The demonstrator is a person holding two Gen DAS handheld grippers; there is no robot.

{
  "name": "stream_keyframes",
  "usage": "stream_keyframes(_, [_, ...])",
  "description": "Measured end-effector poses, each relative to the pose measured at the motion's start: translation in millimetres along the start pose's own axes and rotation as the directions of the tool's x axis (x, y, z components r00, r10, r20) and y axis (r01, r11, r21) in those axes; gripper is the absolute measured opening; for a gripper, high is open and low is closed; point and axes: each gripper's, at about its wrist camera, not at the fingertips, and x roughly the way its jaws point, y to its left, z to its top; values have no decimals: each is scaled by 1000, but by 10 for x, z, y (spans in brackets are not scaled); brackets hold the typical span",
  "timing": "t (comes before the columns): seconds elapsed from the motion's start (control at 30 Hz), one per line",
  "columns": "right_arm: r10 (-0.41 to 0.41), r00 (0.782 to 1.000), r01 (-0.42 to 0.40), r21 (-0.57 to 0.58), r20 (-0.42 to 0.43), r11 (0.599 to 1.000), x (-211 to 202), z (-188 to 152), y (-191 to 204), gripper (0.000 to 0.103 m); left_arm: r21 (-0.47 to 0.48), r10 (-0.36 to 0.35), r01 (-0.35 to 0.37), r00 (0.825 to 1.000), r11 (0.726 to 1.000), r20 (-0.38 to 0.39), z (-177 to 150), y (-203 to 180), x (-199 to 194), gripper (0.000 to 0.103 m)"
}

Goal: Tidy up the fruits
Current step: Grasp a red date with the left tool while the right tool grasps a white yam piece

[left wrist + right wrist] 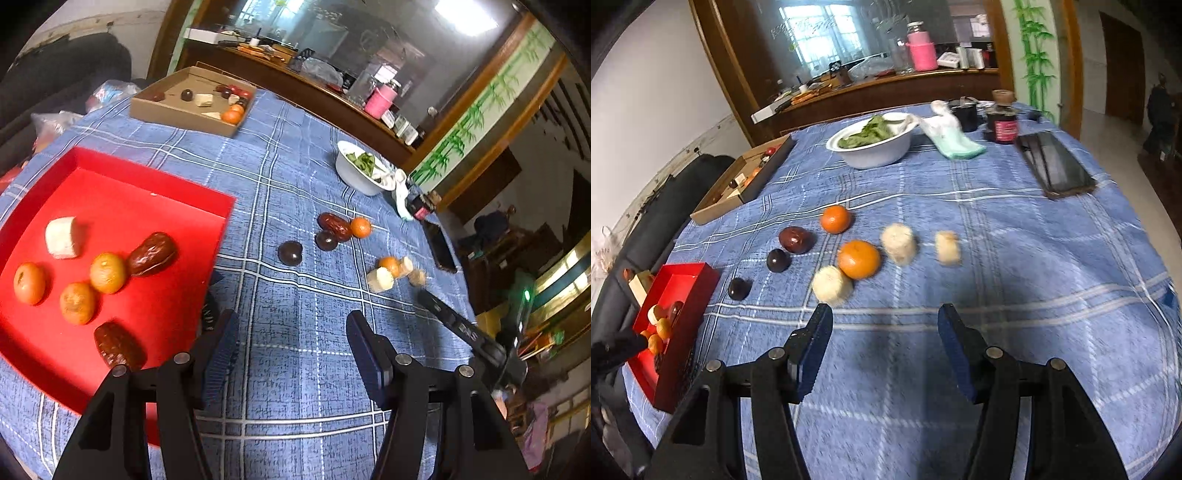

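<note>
Both claws are gaping wide and carrying nothing: the left gripper is hanging beside the red tray, the right gripper is facing loose fruit on the tablecloth. The nearest orange is touching a banana piece, so a careless pinch is likely nudging either into rolling. Bare cloth is lying open to the right, though the table edge is curving close there.

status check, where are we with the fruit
Left gripper and right gripper open, holding nothing. Six pieces in red tray; eight loose on blue tablecloth. Nearest: banana chunk. Nothing blocking.
</note>
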Motion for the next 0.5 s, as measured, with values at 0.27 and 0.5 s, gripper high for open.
stream_keyframes(0.27, [-56,997,50,-105,-56,993,578,141,376,58,153,110,-114,993,982,34,365,-287,402,63])
stream_keyframes(0.5, [-5,999,3,-53,-34,999,652,162,339,53,194,117,-109,993,975,-30,608,-449,954,63])
